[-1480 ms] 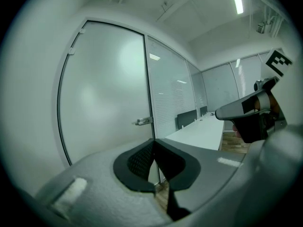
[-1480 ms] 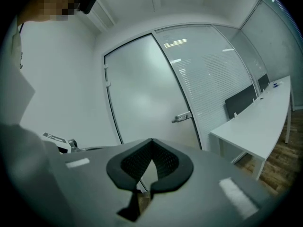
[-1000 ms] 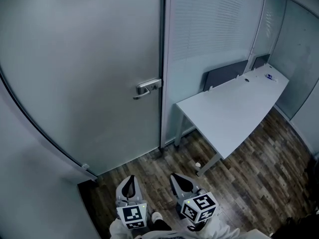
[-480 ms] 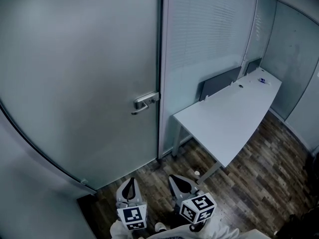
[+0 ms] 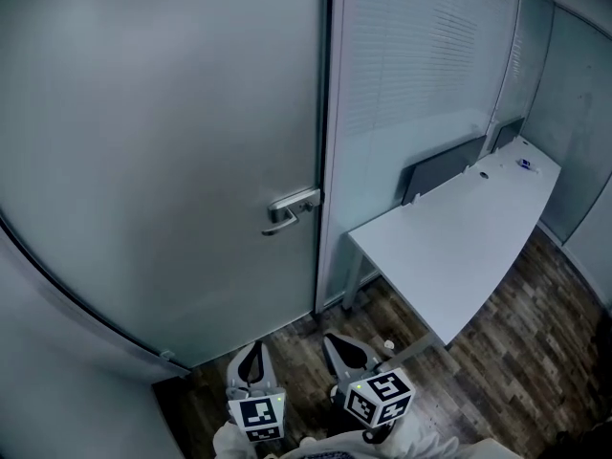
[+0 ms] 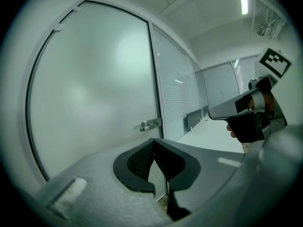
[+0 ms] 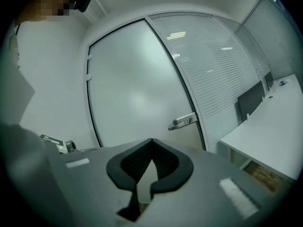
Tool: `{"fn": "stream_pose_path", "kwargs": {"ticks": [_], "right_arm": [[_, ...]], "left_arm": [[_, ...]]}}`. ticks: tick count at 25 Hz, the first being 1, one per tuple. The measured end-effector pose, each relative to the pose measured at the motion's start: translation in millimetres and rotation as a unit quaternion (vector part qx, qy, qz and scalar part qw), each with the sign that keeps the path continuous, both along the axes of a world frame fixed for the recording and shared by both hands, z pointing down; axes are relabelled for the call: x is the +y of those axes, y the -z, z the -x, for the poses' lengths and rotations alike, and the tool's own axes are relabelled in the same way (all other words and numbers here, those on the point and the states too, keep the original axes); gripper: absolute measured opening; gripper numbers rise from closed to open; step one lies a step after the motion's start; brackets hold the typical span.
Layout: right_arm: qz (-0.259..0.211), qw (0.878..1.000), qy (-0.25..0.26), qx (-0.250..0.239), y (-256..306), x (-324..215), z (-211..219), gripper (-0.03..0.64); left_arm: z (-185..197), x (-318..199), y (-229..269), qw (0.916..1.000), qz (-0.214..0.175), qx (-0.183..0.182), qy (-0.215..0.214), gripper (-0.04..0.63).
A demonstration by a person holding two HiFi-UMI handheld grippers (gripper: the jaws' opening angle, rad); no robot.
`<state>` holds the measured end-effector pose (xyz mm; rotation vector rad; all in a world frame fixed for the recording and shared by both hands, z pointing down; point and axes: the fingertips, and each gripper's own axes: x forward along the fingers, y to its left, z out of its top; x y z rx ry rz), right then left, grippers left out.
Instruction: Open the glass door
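Observation:
The frosted glass door (image 5: 163,151) stands closed, with a metal lever handle (image 5: 292,208) at its right edge. Both grippers hang low in the head view, well short of the door and pointing toward it. My left gripper (image 5: 252,350) is shut with nothing in it; the handle (image 6: 150,124) shows far ahead, above its jaws (image 6: 154,142). My right gripper (image 5: 335,342) is shut and empty too, and it sees the handle (image 7: 183,121) up and to the right of its jaws (image 7: 151,143).
A white desk (image 5: 459,237) stands to the right of the door against a glass partition with blinds (image 5: 421,55), with a dark panel (image 5: 440,170) behind it and a small object (image 5: 524,163) at its far end. The floor is dark wood (image 5: 516,333).
The door and its handle have grown larger and sunk lower in the head view as both grippers were carried toward the door. Both stay shut.

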<state>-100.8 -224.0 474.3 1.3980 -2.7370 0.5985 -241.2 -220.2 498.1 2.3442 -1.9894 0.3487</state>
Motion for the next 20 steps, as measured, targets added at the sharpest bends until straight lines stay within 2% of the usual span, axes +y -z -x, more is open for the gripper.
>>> {"fn": "stream_pose_path", "kwargs": {"ticks": [5, 20], "right_arm": [[0.005, 1.000, 0.016, -0.006, 2, -45, -7, 0.005], [0.012, 0.998, 0.066, -0.015, -5, -153, -58, 0.005]], "left_arm": [[-5, -41, 6, 0.9998, 0.000, -0.007, 0.019, 0.005], [-56, -140, 6, 0.9977, 0.006, -0.024, 0.063, 0.005]]}}
